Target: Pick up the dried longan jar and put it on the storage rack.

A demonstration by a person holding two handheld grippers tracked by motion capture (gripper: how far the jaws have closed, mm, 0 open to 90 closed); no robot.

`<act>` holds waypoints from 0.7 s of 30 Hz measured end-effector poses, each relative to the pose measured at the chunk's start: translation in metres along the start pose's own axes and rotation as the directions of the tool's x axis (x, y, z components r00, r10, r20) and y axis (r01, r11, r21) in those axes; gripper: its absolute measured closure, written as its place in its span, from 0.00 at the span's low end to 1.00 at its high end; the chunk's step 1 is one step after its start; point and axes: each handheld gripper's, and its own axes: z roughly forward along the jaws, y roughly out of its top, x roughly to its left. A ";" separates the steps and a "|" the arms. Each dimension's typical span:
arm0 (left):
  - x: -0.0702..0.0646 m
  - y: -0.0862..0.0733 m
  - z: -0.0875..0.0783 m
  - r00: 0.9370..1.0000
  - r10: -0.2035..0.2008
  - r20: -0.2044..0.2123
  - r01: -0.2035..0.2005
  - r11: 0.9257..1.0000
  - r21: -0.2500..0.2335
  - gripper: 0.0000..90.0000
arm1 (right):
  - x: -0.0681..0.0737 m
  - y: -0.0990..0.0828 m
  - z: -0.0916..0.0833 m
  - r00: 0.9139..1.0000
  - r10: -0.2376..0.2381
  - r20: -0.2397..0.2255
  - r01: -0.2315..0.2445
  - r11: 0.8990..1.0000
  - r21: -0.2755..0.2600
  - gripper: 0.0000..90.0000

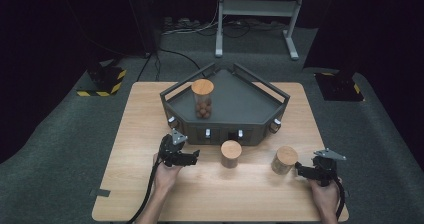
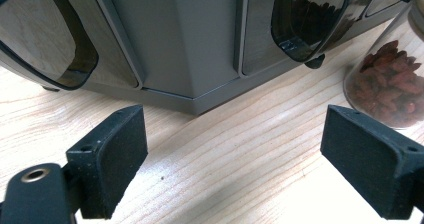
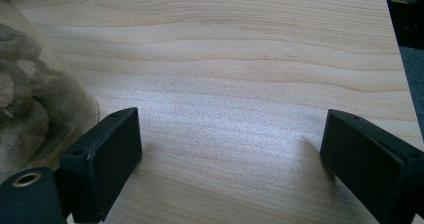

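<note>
Near the front edge of the tabletop (image 1: 210,194), two lidded glass jars stand upright, well apart from each other. The middle jar (image 1: 231,154) sits just in front of the grey tray (image 1: 250,104), and the left gripper view shows it holding dark red dried fruit. The right jar (image 1: 284,160) stands nearer the right edge; the right gripper view shows pale, lumpy pieces inside it. Both carry round wooden lids.

The left gripper (image 1: 194,155) lies low over the tabletop to the left of the middle jar, pointing towards it. Its jaws stand wide with only bare wood between them, and the jar sits just beyond the right-hand jaw, apart from it. The right gripper (image 1: 298,169) rests just to the right of the right jar, aimed at it. Its jaws are also spread wide and hold nothing; the jar's glass wall is close beside one jaw.

A third jar (image 1: 202,99) stands upright inside the tray, towards the tray's left side, with round brown pieces filling its lower part and a wooden lid on top. The tray is angular, with raised rails, and occupies the back middle of the tabletop.
</note>
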 end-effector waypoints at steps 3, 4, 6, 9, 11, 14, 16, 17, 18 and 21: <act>0.000 -0.003 0.001 1.000 0.003 -0.002 -0.003 1.000 0.007 0.13 | 0.000 0.000 0.000 1.000 0.000 0.001 0.000 1.000 0.000 0.10; 0.000 -0.004 0.002 1.000 0.000 -0.002 0.000 1.000 0.007 0.13 | 0.000 0.000 0.000 1.000 0.001 0.000 -0.001 1.000 0.000 0.10; 0.000 -0.007 0.003 1.000 -0.004 -0.004 0.004 1.000 0.010 0.13 | 0.000 0.000 0.000 1.000 0.000 0.000 0.000 1.000 0.000 0.10; 0.001 -0.010 0.005 1.000 -0.008 -0.008 0.008 1.000 0.014 0.13 | 0.000 0.000 0.000 1.000 0.000 0.000 0.000 1.000 0.000 0.10; 0.002 -0.012 0.006 1.000 -0.009 -0.010 0.009 1.000 0.014 0.13 | 0.000 0.000 0.000 1.000 0.000 0.000 0.000 1.000 0.000 0.10; 0.002 -0.014 0.007 1.000 -0.008 -0.014 0.008 1.000 0.020 0.13 | 0.000 0.000 0.000 1.000 0.000 0.000 0.000 1.000 0.000 0.10; 0.003 -0.016 0.008 1.000 -0.009 -0.017 0.009 1.000 0.022 0.13 | 0.000 0.000 0.000 1.000 0.000 0.000 0.000 1.000 0.000 0.10; 0.002 -0.017 0.009 1.000 -0.012 -0.019 0.012 1.000 0.021 0.13 | 0.000 0.000 0.000 1.000 0.000 0.001 0.000 1.000 0.000 0.10; 0.003 -0.018 0.010 1.000 -0.009 -0.021 0.010 1.000 0.025 0.13 | 0.000 0.000 0.000 1.000 0.000 0.001 0.000 1.000 0.000 0.10; 0.003 -0.021 0.012 1.000 -0.010 -0.025 0.011 1.000 0.029 0.12 | 0.000 0.000 0.000 1.000 0.000 0.000 0.000 1.000 0.000 0.10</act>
